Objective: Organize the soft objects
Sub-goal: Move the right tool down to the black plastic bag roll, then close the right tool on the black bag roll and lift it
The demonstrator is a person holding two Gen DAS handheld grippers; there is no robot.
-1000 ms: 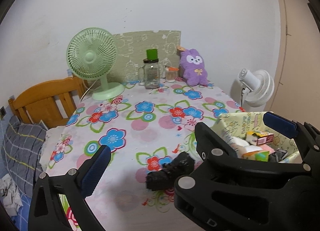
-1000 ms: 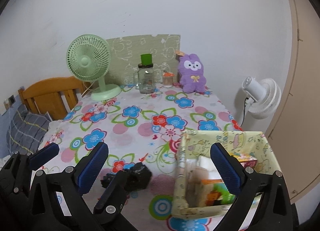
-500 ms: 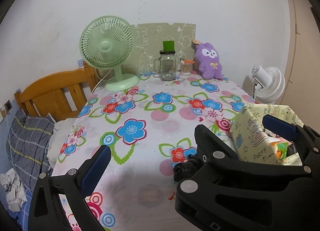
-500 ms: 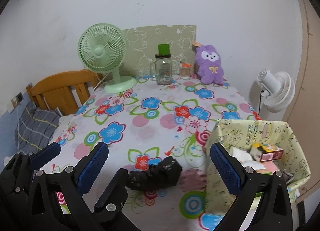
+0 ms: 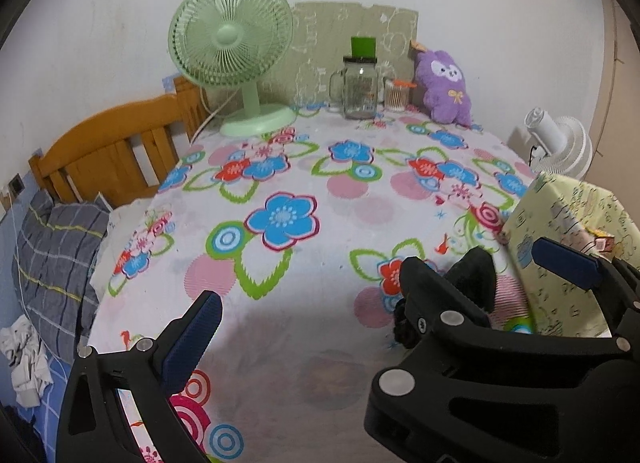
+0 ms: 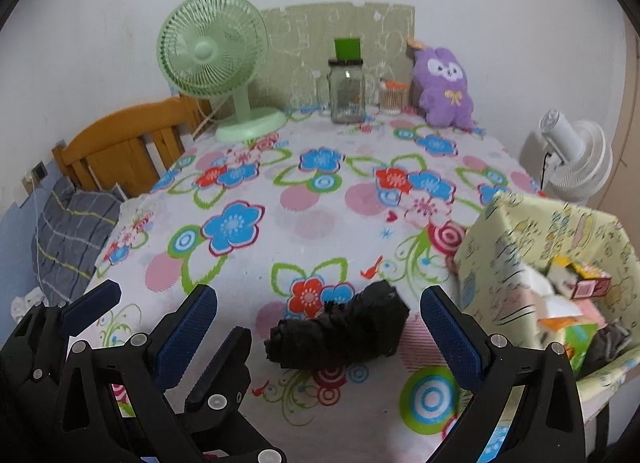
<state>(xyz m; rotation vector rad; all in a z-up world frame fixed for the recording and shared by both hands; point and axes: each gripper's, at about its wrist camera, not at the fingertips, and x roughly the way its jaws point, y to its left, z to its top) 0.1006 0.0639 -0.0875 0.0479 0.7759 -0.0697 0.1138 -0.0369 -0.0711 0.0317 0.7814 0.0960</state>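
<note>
Starting at the far left edge, around 9 o'clock in both views, there's a grey checked pillow [image 6: 72,231] lying next to a wooden headboard [image 6: 120,147]. Next over is the table with the flowery tablecloth [image 6: 280,231], which fills most of the frame.

Up at about 11 o'clock on it stands a green desk fan [image 6: 212,51]. At 12 o'clock there's a glass jar [image 6: 347,93] with a green lid, a small tub of cotton swabs [image 6: 392,97] just beside it, then a purple plush toy [image 6: 442,85] at roughly 1 o'clock, leaning back on a pale green board [image 6: 340,43] against the wall.

The left gripper [image 5: 376,297] has its jaws spread wide with nothing between the blue pads. In the right wrist view it shows at 8 o'clock, low and close to the table.

The soft thing that matters here is a black bundle of cloth [image 6: 340,333] lying on the tablecloth at about 6 o'clock in the right wrist view. The right gripper [image 6: 316,329] is spread wide too, pads on either side of the bundle but well clear of it, not touching. From the left wrist camera most of the bundle [image 5: 474,275] hides behind the right gripper's frame.

Just to the right of the bundle, at 4 o'clock, sits a yellow patterned box [image 6: 500,255] holding small cartons and other bits. Beyond it, off the table at 2 o'clock, is a white fan [image 6: 576,159].
</note>
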